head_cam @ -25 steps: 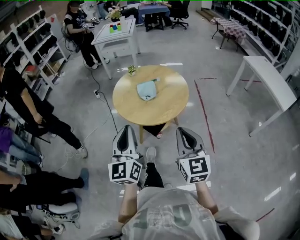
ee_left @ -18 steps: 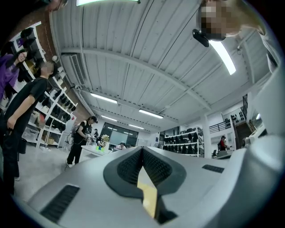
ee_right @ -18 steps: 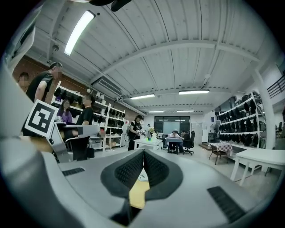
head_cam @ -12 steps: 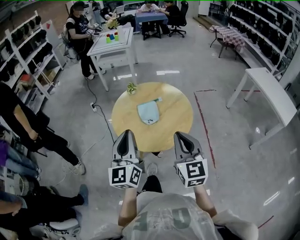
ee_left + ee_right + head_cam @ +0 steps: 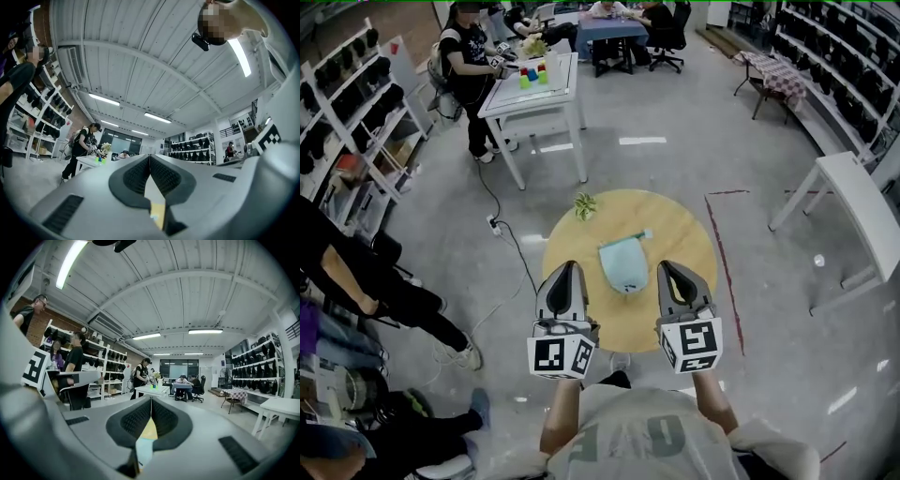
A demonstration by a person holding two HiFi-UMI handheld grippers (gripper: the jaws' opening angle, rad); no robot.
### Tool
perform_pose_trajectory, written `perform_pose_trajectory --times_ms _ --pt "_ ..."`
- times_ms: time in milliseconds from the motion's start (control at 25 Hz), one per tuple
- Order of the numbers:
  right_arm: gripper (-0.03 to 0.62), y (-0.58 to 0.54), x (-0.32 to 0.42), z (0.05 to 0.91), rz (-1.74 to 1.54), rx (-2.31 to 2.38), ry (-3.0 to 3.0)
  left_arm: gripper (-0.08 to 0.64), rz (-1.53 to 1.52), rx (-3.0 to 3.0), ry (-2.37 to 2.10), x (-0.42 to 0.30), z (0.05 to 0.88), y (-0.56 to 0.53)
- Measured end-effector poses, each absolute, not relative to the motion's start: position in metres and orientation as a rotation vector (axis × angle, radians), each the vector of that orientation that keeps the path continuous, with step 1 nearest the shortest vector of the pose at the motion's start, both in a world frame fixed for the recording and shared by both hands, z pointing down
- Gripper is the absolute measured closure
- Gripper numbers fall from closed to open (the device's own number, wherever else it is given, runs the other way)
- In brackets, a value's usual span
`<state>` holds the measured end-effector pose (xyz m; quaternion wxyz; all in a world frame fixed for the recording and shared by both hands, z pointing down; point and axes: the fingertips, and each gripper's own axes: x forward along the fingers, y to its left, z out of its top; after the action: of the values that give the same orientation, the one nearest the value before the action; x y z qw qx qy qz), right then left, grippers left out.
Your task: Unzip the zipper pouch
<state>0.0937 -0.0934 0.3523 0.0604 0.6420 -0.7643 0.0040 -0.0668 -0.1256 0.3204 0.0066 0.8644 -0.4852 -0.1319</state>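
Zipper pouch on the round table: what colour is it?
The fabric zipper pouch is light blue, clearest in the head view.

A lab or workshop; shelving racks point(image 5: 352, 112) of gear, white worktables point(image 5: 553, 89).

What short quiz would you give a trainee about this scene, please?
1. Fill in: the jaws of the left gripper and of the right gripper are both ____.
2. Choose: what stands on the round wooden table together with the light-blue zipper pouch? A) a small potted plant B) a laptop C) a stack of plates
3. True or false: the right gripper holds the zipper pouch.

Key: 1. shut, with nothing between them. 2. A. 3. False; the pouch lies on the table, apart from both grippers.
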Motion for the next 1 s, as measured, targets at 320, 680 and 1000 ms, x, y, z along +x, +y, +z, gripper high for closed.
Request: perform_pose_trajectory --times_ms 320,680,1000 --pt "0.563 -0.154 0.088 0.351 0.011 1.964 -2.285 0.532 -0.371 2.708 -1.536 -0.07 0.325 -0.184" --pt "0.563 -0.18 0.09 0.352 -0.027 1.897 -2.35 0.532 -0.364 2.633 -1.67 -0.074 0.327 -0.199" --pt "0.563 -0.183 0.089 0.346 -0.004 1.865 -2.386 0.532 -0.366 2.619 -1.731 -0.078 0.314 -0.199"
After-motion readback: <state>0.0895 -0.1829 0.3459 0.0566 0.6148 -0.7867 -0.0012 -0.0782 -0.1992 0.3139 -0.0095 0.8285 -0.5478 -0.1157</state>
